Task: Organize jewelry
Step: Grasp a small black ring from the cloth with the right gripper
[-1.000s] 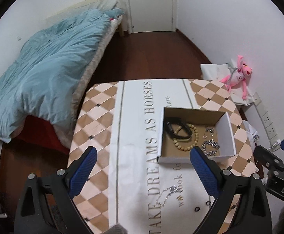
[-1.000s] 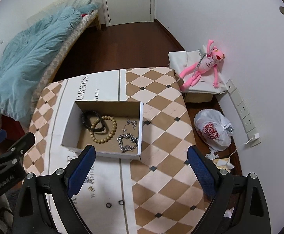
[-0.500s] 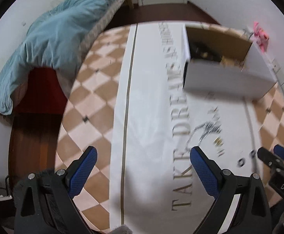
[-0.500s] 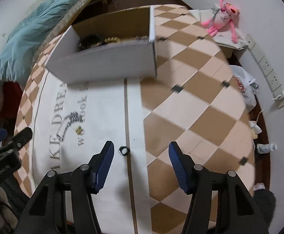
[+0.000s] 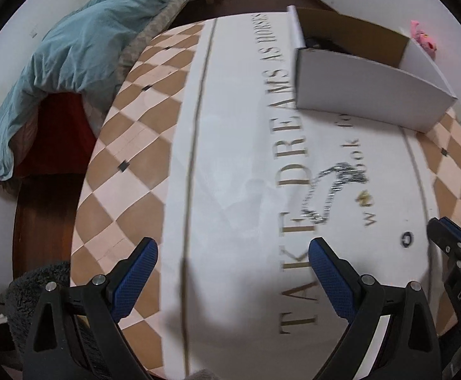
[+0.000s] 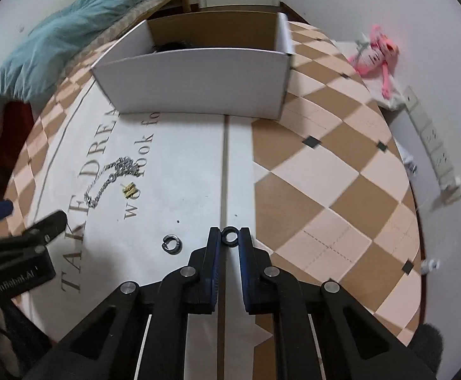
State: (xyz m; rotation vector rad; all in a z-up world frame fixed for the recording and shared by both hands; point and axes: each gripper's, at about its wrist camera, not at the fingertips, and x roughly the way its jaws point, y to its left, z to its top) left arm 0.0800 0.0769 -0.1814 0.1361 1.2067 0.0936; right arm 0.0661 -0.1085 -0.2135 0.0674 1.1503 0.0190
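My right gripper (image 6: 230, 236) is low on the table, its blue-padded jaws closed around a small dark ring (image 6: 229, 235). A second dark ring (image 6: 171, 242) lies just to its left. A silver chain (image 6: 111, 177) and a small gold piece (image 6: 129, 190) lie farther left. The white cardboard box (image 6: 198, 85) stands beyond them, with dark jewelry showing inside. My left gripper (image 5: 232, 272) is open and empty over the white cloth. In its view the chain (image 5: 328, 193) lies ahead right and one ring (image 5: 407, 239) farther right.
The table (image 6: 319, 171) has a checkered cloth with a lettered white runner. A bed with a teal duvet (image 5: 72, 57) stands to the left. A pink plush toy (image 6: 377, 52) and wall sockets (image 6: 430, 139) lie to the right, off the table.
Both grippers have dropped from high above the table to just over it. The right gripper's jaws have closed from wide open onto the ring. The left stayed open.
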